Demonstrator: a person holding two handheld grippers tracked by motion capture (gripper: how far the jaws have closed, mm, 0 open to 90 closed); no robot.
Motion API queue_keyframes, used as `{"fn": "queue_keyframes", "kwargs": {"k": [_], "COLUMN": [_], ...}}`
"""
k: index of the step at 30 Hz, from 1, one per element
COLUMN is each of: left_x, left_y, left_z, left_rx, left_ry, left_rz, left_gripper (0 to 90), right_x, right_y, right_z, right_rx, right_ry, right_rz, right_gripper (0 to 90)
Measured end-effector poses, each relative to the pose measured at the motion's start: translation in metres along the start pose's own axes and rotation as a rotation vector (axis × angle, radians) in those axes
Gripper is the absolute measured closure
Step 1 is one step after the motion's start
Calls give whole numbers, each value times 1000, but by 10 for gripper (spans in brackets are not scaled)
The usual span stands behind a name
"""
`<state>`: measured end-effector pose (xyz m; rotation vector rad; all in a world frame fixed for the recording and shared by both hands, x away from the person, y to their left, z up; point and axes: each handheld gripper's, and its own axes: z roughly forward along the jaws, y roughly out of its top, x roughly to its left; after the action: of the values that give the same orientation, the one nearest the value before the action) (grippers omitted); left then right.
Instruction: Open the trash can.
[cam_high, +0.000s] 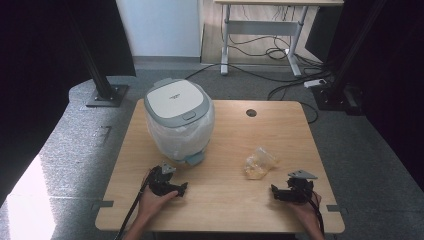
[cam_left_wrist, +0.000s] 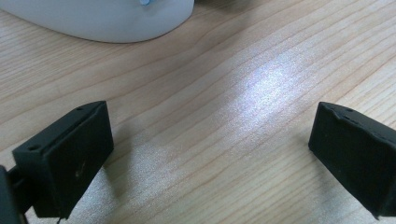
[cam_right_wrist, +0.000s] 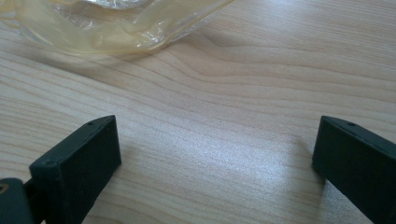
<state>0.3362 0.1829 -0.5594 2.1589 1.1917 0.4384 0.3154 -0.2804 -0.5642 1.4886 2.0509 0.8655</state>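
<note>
Lying crumpled on table (cam_high: 225, 200): clear yellowish plastic bag (cam_high: 259, 163), near right hand-held gripper (cam_high: 280, 192).

- One wooden table (cam_high: 225, 195) is seen, with one round cable hole (cam_high: 251, 113) near its far edge.
- One white bin (cam_high: 179, 122) with a grey-rimmed lid is counted on the table, lined with one clear bag.
- One crumpled yellowish plastic bag (cam_high: 259, 163) is seen lying on the tabletop.
- Two handheld grippers are counted: the left gripper (cam_high: 181, 188) and the right gripper (cam_high: 276, 192), each with two black jaws spread wide and nothing between them.
- Two hands are shown, one on each gripper.
- One desk frame (cam_high: 260, 30) is seen in the background.
</note>
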Motion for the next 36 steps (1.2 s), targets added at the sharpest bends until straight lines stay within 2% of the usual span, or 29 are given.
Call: {"fn": "queue_keyframes", "kwargs": {"k": [8, 13, 16, 18, 20, 23, 24, 26, 32, 33, 34, 36], "left_x": [6, 8, 8, 10, 11, 13, 14, 15, 15, 14, 14, 14], "left_y": [-13, -15, -15, -16, -16, -16, -17, -16, -13, -11, -9, -8], "left_z": [-11, -14, -19, -25, -33, -40, -45, -49, -58, -61, -66, -70], "left_rx": [-13, -23, -42, -70, -108, -133, -159, -174, -207, -220, -244, -267], "left_ry": [15, 15, 46, 37, 37, 33, 26, 23, -13, -19, -31, -36], "left_rz": [-20, -14, -21, -31, -38, -49, -53, -57, -73, -73, -77, -75], "left_gripper": [28, 56, 149, 180, 249, 375, 425, 502, 661, 661, 715, 744], "right_x": [0, -1, -2, -2, -2, -3, -3, -3, -3, -3, -3, -3], "right_y": [0, 0, -1, -1, -2, -2, -2, -2, -2, -2, -3, -3], "right_z": [0, 0, -1, -2, -3, -3, -3, -3, -3, -3, -3, -3], "right_rx": [-1, -1, -2, -3, -4, -4, -4, -4, -4, -4, -4, -4], "right_ry": [1, 6, 8, 9, 9, 9, 9, 9, 9, 9, 9, 9], "right_rz": [0, -6, -8, -7, -7, -7, -7, -7, -7, -7, -7, -7], "right_gripper": [5, 6, 9, 12, 16, 16, 16, 16, 16, 16, 17, 16]}}
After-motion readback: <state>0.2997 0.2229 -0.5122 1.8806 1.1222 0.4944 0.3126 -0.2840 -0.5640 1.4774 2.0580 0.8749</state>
